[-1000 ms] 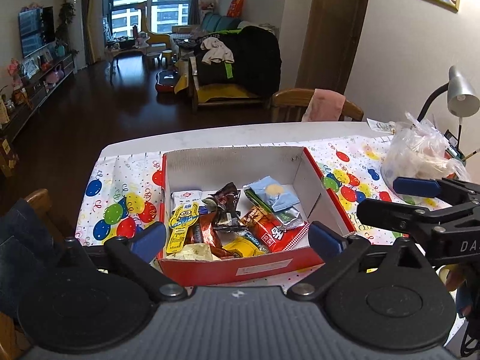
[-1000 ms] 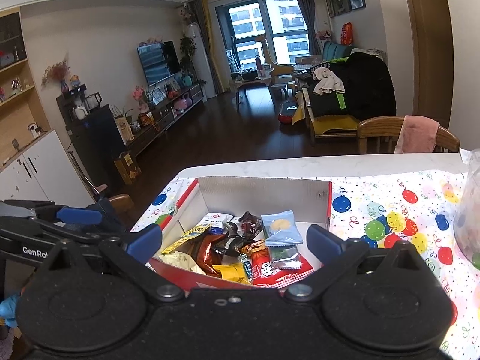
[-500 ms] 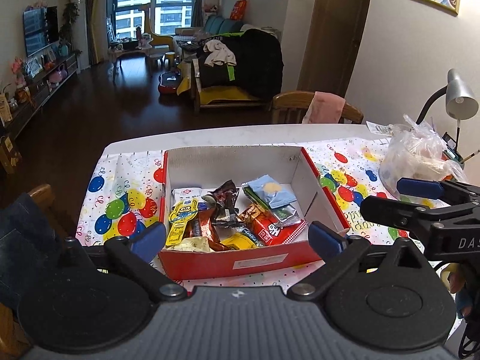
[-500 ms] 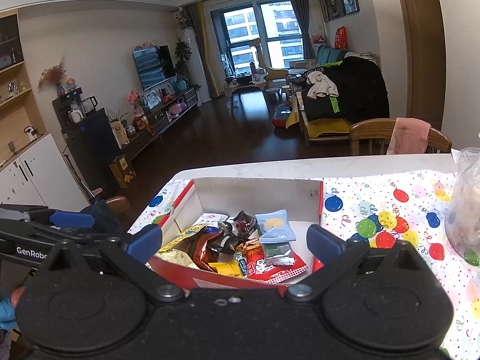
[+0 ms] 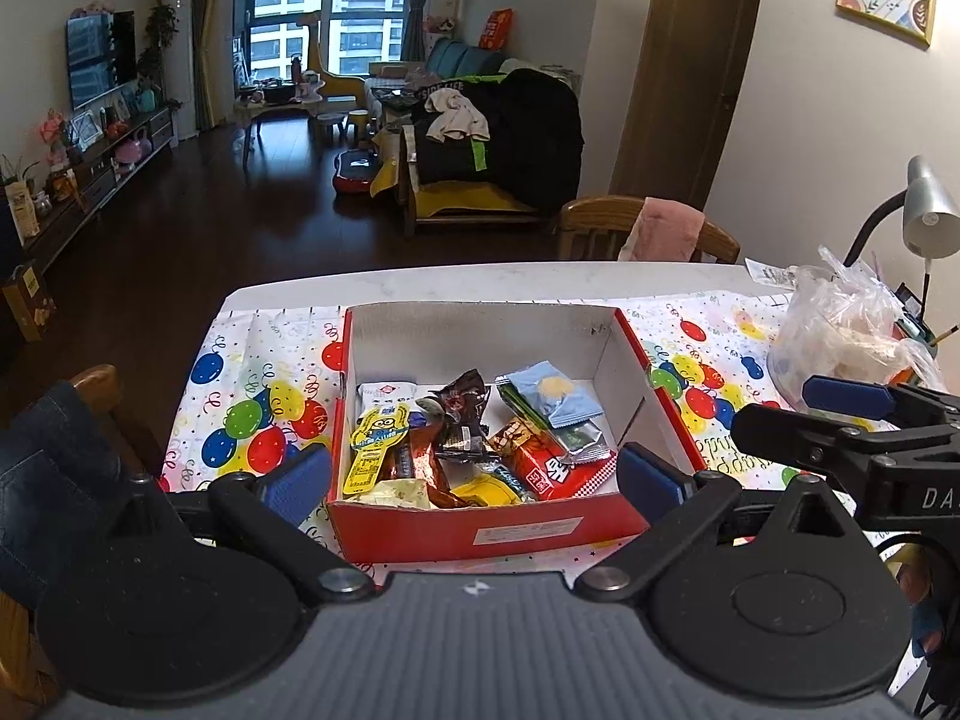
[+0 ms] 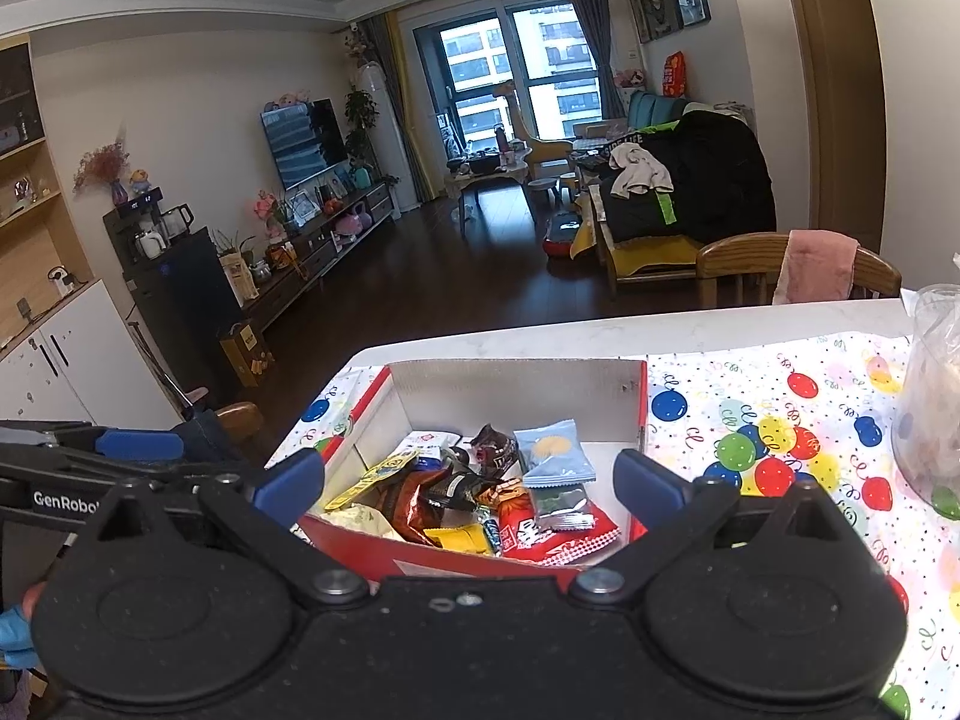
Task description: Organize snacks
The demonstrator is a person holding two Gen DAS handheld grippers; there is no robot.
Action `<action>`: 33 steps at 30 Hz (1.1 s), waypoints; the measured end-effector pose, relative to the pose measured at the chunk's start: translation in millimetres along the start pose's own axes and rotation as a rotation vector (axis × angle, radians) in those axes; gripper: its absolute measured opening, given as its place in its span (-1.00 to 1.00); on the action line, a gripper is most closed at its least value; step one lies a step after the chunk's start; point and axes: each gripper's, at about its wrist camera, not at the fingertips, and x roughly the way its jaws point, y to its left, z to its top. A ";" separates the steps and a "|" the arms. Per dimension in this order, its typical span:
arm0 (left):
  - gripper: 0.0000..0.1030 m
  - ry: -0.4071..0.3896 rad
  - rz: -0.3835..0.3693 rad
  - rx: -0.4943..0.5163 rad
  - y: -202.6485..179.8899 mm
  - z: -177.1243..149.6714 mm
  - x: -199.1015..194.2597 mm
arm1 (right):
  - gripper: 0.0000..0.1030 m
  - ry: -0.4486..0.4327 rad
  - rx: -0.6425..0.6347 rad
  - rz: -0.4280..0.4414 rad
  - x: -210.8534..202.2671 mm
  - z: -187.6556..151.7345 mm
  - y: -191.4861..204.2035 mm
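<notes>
Hovering wide-spread before the snack box (image 5: 516, 531) — left claw (image 5: 475, 477), right claw (image 6: 468, 480).

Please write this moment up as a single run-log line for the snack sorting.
left gripper: open, empty | right gripper: open, empty | red box: on balloon tablecloth, holds snack packets | clear plastic bag: right of box

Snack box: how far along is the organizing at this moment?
Looks done: the wrapped snacks lie piled inside the red box, including a yellow Minions packet and a light blue packet; none shows on the balloon tablecloth. In hand: nothing; left gripper and right gripper are open, short of the box. Left: perhaps only withdrawing.
</notes>
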 end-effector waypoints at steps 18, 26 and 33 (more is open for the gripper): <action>0.97 -0.032 -0.024 -0.006 -5.1 6.4 -8.4 | 1.00 -0.012 0.016 -0.014 1.0 3.2 2.9; 0.97 -0.039 -0.034 0.004 -6.7 6.9 -8.2 | 1.00 -0.010 0.017 -0.014 1.1 3.0 2.5; 0.97 -0.040 -0.033 0.006 -7.2 7.1 -7.2 | 1.00 -0.009 0.019 -0.019 1.9 4.1 2.4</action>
